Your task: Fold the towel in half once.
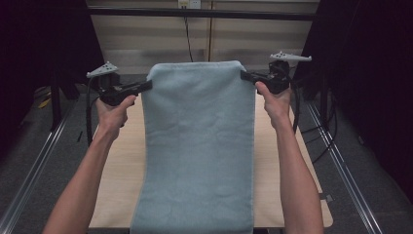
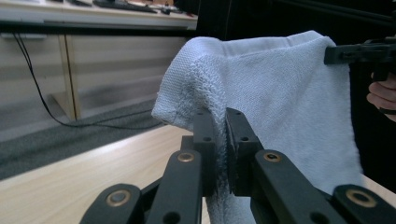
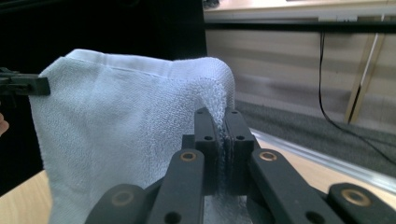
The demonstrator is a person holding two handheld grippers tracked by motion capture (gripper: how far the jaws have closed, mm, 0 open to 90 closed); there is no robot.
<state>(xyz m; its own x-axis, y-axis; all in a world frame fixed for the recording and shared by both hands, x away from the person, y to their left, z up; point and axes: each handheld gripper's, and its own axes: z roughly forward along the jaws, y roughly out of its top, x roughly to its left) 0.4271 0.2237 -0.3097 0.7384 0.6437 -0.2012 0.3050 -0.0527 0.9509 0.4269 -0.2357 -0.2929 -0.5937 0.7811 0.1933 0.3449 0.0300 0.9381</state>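
We see a pale wooden table [image 1: 117, 165] between grey carpet strips, a panelled wall beyond. Above it the light-blue towel [image 1: 197, 146] hangs, left gripper [image 1: 146, 86] and right gripper [image 1: 246, 76] each clenched on a top corner. No writing is legible.

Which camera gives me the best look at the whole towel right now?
The high view: it shows the whole light blue towel, lifted at its far edge by the left gripper and right gripper and draping toward the table's near edge. The two gripper views show close-ups of the pinched corners between the fingers.
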